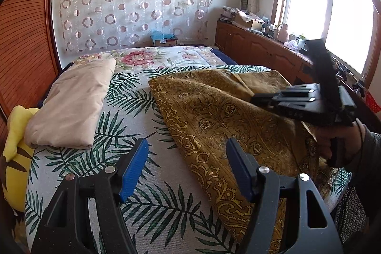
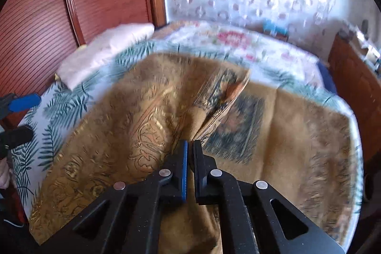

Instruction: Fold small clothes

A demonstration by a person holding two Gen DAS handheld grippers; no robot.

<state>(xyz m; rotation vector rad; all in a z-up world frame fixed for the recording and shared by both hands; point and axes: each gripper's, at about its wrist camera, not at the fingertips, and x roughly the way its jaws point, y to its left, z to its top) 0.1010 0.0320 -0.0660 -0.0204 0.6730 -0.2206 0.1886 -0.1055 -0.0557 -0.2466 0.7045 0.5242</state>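
Observation:
A gold-brown patterned cloth (image 1: 214, 116) lies spread on the bed with a raised fold. My left gripper (image 1: 185, 154) is open and empty, its blue pads held above the cloth's left edge. My right gripper (image 2: 189, 146) is shut on a pinched ridge of the gold cloth (image 2: 142, 111) and lifts it off the bed. In the left wrist view the right gripper (image 1: 252, 97) reaches in from the right, its tips at the cloth's raised fold. The left gripper's fingertips (image 2: 23, 101) show at the left edge of the right wrist view.
The bed has a leaf-print cover (image 1: 142, 182). A folded beige cloth (image 1: 73, 106) lies at its left side, beside a yellow plush toy (image 1: 16, 154). A wooden cabinet (image 1: 262, 49) with clutter runs along the right under the window. Wooden panelling (image 2: 47, 16) stands on the left.

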